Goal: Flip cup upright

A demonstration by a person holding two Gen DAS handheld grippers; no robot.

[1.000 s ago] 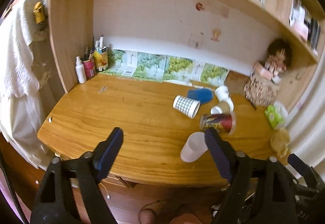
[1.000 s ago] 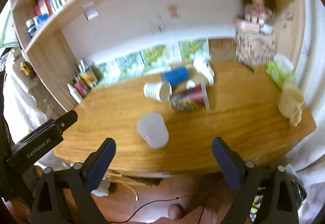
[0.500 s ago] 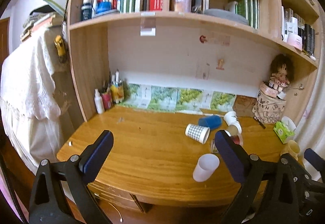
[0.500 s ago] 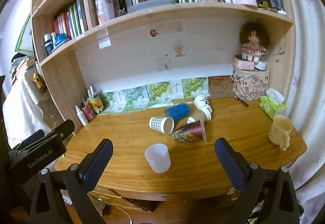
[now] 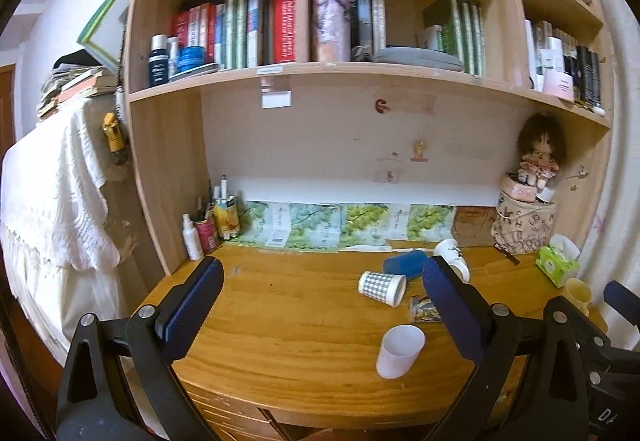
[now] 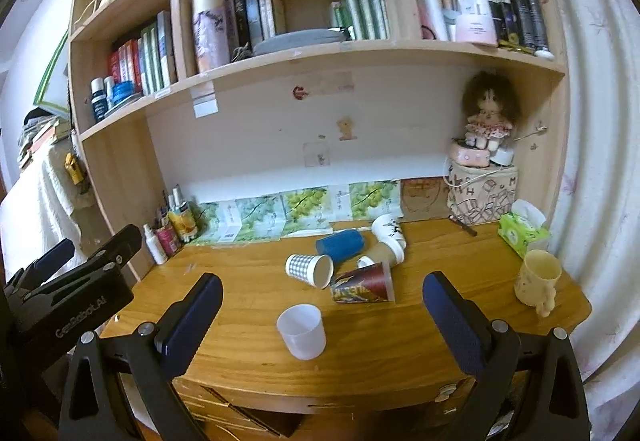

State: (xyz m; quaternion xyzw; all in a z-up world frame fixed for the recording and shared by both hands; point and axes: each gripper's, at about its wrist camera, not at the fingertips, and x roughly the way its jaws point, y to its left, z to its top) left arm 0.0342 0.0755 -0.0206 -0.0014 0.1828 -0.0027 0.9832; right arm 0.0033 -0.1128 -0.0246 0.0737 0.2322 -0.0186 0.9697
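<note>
A translucent white plastic cup (image 6: 301, 331) stands upright near the desk's front edge; it also shows in the left wrist view (image 5: 399, 351). Behind it several cups lie on their sides: a checked paper cup (image 6: 310, 270), a blue cup (image 6: 340, 245), a red printed cup (image 6: 364, 284), a white printed cup (image 6: 389, 231) and a brown cup (image 6: 380, 254). My left gripper (image 5: 320, 305) is open and empty, held back from the desk. My right gripper (image 6: 322, 315) is open and empty, also back from the desk edge.
A wooden desk (image 6: 240, 281) sits under bookshelves. A yellow mug (image 6: 536, 279) and green tissue pack (image 6: 522, 231) stand at the right. A doll on a basket (image 6: 482, 177) is at the back right. Bottles and pens (image 6: 170, 229) stand at the back left.
Both grippers have pulled back and tilted up from the desk, so the shelves now show. The white plastic cup stands upright; the lying cups have not moved.
</note>
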